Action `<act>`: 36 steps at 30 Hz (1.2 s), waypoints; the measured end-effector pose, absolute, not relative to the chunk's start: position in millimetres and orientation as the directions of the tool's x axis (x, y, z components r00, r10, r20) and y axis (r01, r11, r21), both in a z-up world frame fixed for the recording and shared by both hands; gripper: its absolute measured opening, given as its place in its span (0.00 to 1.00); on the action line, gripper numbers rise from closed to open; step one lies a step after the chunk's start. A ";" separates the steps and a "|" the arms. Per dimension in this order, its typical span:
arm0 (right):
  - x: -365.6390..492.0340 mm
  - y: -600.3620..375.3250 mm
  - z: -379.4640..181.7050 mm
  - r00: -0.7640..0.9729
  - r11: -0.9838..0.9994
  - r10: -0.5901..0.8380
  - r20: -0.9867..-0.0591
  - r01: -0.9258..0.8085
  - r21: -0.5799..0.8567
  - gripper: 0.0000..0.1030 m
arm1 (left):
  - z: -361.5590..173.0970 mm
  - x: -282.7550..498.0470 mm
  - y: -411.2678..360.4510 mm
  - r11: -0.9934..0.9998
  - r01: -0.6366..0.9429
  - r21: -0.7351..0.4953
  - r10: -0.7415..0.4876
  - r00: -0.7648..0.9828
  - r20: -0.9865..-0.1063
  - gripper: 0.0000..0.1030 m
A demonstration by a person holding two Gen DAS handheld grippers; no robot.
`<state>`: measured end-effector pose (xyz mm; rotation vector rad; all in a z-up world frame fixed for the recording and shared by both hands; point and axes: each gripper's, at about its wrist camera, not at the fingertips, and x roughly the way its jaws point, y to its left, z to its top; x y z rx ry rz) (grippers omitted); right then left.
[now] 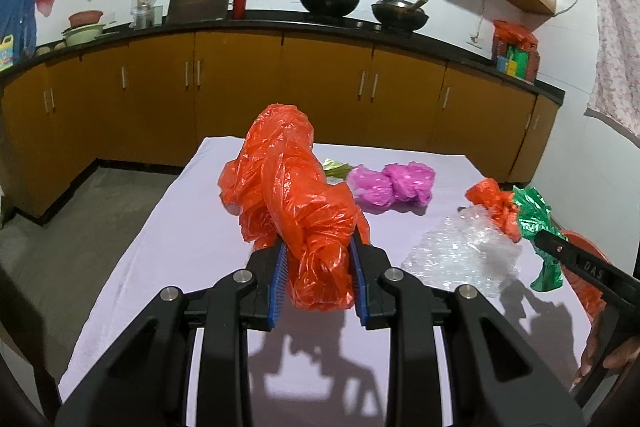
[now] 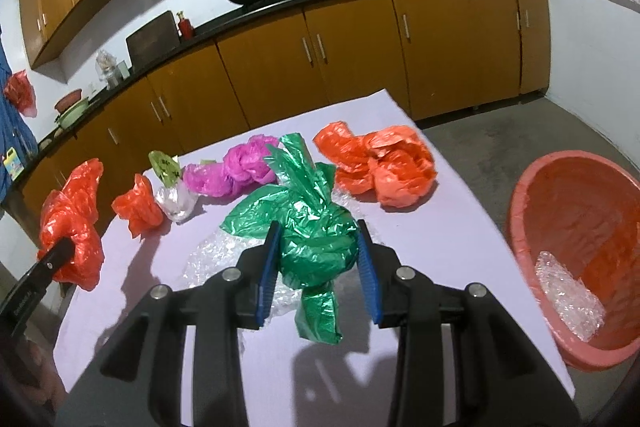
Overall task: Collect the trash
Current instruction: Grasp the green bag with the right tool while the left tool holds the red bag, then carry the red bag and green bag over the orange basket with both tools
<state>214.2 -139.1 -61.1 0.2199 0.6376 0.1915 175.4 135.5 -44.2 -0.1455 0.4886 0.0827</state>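
My left gripper [image 1: 318, 277] is shut on a crumpled orange plastic bag [image 1: 288, 195] and holds it above the white-covered table [image 1: 168, 247]; it also shows in the right wrist view [image 2: 72, 223]. My right gripper [image 2: 318, 263] is shut on a green plastic bag [image 2: 308, 223], lifted over the table [image 2: 440, 247]; it also shows in the left wrist view [image 1: 536, 219]. On the table lie a pink bag [image 2: 236, 171], a small orange bag [image 2: 138, 207], a large orange bag [image 2: 384, 167] and bubble wrap [image 1: 460, 251].
A pink-orange basin [image 2: 576, 255] stands on the floor right of the table, with bubble wrap [image 2: 568, 303] inside. A clear wad [image 2: 176, 201] and a yellow-green wrapper [image 2: 164, 167] lie at the table's far side. Brown cabinets [image 1: 240, 87] and a counter with woks [image 1: 328, 1] run behind.
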 end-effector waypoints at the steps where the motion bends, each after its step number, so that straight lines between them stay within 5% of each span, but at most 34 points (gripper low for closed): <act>1: 212.0 -142.1 -59.2 0.792 0.960 0.238 -0.563 -0.104 0.260 0.35 | -43.2 174.5 133.1 0.987 -0.108 -0.119 0.040 0.881 -0.471 0.27; 36: 146.5 -263.1 -30.5 0.866 0.967 0.028 -0.499 0.102 0.232 0.35 | -17.9 166.9 9.6 0.973 0.189 -0.131 -0.227 0.874 -0.429 0.27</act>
